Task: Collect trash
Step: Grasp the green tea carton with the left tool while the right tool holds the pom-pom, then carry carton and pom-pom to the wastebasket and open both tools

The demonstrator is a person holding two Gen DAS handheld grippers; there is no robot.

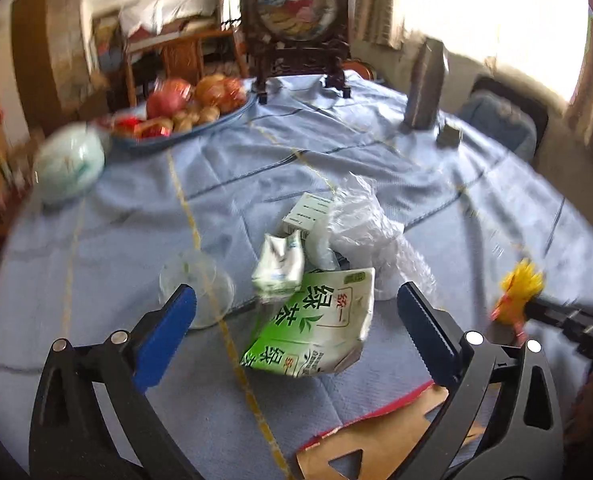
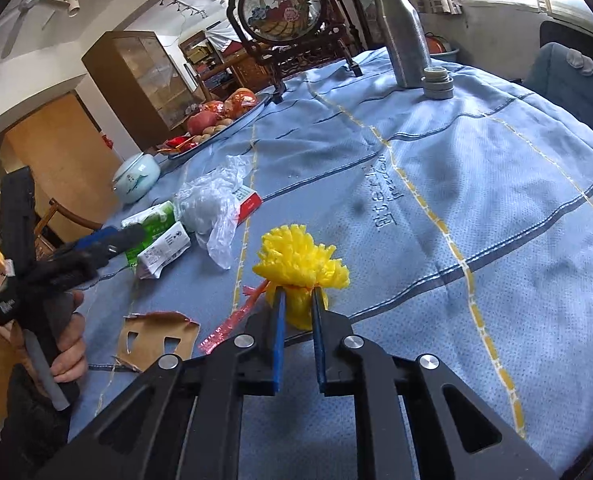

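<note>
My left gripper [image 1: 295, 291] stands wide open over a pile of trash on the blue tablecloth [image 1: 136, 220]. Between its fingers, untouched, are a green tea carton [image 1: 316, 328] and a crushed white carton [image 1: 278, 266]. Behind them lie a clear plastic bag [image 1: 364, 220] and a small box [image 1: 306, 212]. My right gripper [image 2: 297, 294] is shut on a yellow crinkled plastic wad [image 2: 296, 256], with a red strip [image 2: 232, 320] trailing beside it. Torn brown cardboard [image 2: 160, 340] lies near the table's front edge. In the right wrist view the left gripper [image 2: 108, 240] is at the left, held by a hand [image 2: 70, 344].
A clear plastic lid [image 1: 196, 284] lies left of the pile. A fruit plate [image 1: 232, 118], a pale lidded jar [image 1: 70, 164], a framed round ornament [image 1: 296, 20] and a metal bottle [image 1: 426, 84] stand at the back. A blue chair [image 1: 500, 120] is beyond the table.
</note>
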